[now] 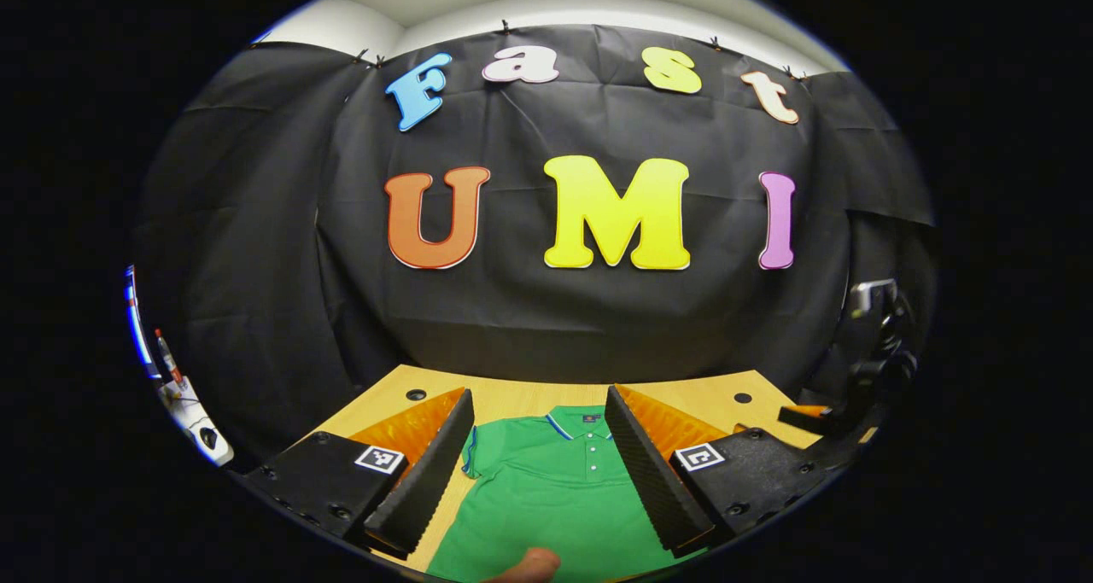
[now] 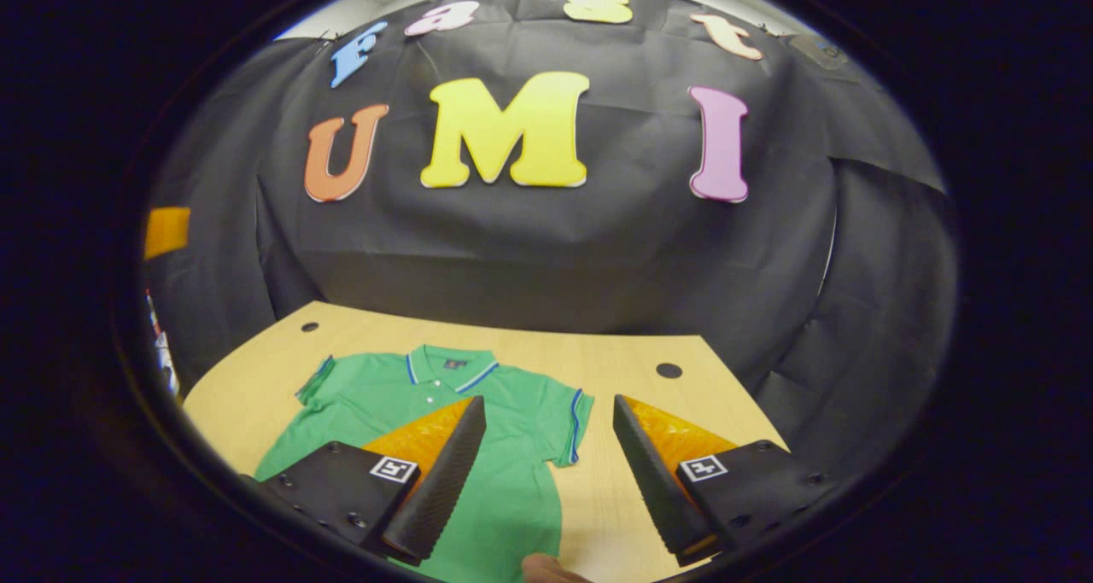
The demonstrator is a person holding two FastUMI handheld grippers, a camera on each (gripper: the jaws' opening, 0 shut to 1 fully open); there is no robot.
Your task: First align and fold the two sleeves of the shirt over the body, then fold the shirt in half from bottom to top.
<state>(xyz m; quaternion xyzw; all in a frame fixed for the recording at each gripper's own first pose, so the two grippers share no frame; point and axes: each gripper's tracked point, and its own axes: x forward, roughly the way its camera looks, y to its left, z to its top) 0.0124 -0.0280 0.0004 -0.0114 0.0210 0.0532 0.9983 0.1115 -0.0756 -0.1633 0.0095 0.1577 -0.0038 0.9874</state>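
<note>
The green short-sleeved polo shirt (image 2: 444, 446) lies flat on the light wooden desk (image 2: 615, 361), sleeves still unfolded. Above the shirt, the left tool (image 1: 538, 463) and right tool (image 2: 546, 472) both hang wide and empty, probably ready for the sleeves.

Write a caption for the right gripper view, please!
Open right gripper hovers over a green polo shirt lying flat, sleeves unfolded, on the wooden table.

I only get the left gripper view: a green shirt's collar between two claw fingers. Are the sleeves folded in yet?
Observer: No. In the right gripper view the shirt lies flat on the table, both sleeves spread outward.
Operator: Where's the other claw?
Observer: The right claw is open above the shirt, and the blue-trimmed cuff on that side shows between its fingers.
</note>
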